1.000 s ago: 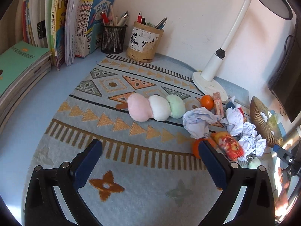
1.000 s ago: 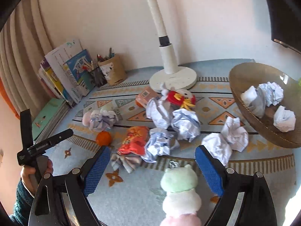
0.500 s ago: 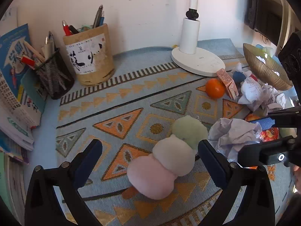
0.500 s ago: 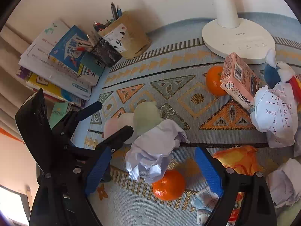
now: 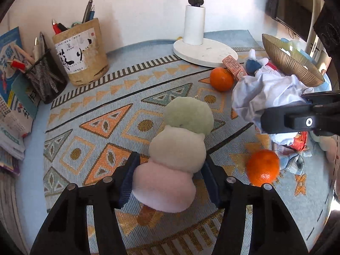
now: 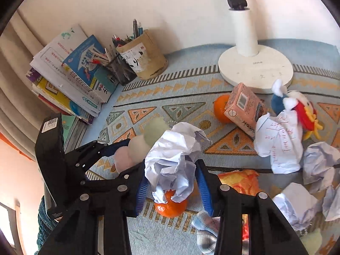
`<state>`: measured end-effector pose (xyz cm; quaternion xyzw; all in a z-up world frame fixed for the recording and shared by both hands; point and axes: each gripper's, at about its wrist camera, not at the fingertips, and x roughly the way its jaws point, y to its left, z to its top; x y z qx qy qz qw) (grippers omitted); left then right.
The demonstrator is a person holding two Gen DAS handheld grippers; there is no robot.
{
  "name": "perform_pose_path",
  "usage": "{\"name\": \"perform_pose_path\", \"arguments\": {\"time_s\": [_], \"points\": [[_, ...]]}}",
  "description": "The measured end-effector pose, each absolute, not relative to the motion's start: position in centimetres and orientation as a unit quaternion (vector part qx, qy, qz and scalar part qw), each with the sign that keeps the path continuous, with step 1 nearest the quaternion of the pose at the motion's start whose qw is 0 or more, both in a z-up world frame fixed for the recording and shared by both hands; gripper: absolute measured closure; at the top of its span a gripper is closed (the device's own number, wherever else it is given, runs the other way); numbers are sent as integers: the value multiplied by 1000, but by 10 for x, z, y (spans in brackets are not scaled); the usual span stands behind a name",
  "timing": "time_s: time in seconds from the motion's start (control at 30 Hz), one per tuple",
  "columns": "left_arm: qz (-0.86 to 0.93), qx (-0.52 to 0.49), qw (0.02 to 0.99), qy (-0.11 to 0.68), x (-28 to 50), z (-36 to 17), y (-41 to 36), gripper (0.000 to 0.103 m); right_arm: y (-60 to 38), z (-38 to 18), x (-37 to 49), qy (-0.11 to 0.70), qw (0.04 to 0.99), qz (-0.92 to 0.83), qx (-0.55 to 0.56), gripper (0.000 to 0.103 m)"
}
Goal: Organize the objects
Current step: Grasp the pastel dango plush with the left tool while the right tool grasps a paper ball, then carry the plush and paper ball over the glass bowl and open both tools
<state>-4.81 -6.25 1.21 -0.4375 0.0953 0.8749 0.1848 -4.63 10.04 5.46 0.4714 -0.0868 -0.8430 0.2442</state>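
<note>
Both of our grippers have moved in close since a moment ago, when their jaws stood wide with nothing in them. Now our left gripper has the soft dango toy between its blue pads, down at the pink end. The jaws are closing, and the pads touch the pink ball on both sides. We see three soft balls on the toy, pink, white and green, with a little stick poking out below. It lies on the patterned mat.

Our right gripper is clamped tight on a crumpled paper ball. An orange sits on the mat just under that paper.

We see another orange near the white lamp base, touching a small pink box. A tan pen cup and a black mesh cup stand by the wall, beside the stacked books. More crumpled papers and a gold bowl are off to the right.
</note>
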Motion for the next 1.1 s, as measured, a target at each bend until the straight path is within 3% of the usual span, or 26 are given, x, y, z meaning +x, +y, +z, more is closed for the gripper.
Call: {"name": "perform_pose_path", "arguments": {"time_s": [0.17,0.43,0.8,1.1], "points": [[892,-424,146,60,-17,35,-60,48,131,75,-14,-72,231,-864,442,61],[916,-347,198,31,23,102,-5,48,190,113,38,11,112,-924,366,61],[917,-285,274,54,32,165,144,48,311,160,60,-25,-11,-955,295,61],[908,-304,287,-17,-17,171,209,48,383,167,28,-50,-84,-953,286,61]]}}
